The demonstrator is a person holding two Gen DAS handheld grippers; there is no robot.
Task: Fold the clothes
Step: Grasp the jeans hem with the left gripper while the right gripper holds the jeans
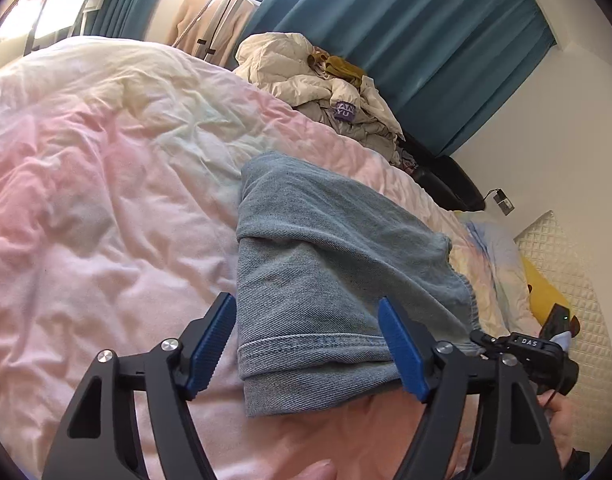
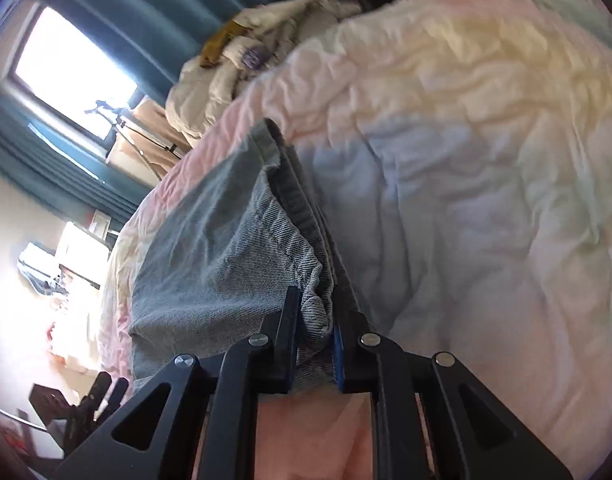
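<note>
A rumpled pink and cream duvet (image 1: 106, 168) fills the left and centre of the frame. Above centre lies a heap of beige bedding (image 1: 326, 88), before teal curtains (image 1: 406, 40) at upper right. A yellow pillow (image 1: 540, 292) sits at right edge.

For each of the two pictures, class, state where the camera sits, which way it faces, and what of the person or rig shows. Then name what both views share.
Left wrist view: sits on the left tongs, looks down along open blue pads at folded jeans on a pink duvet; the other tool and a hand show lower right.
Right wrist view: sits on the right tongs, shut on the jeans' bunched edge.
Shared: jeans, duvet, cream jacket, teal curtains.
</note>
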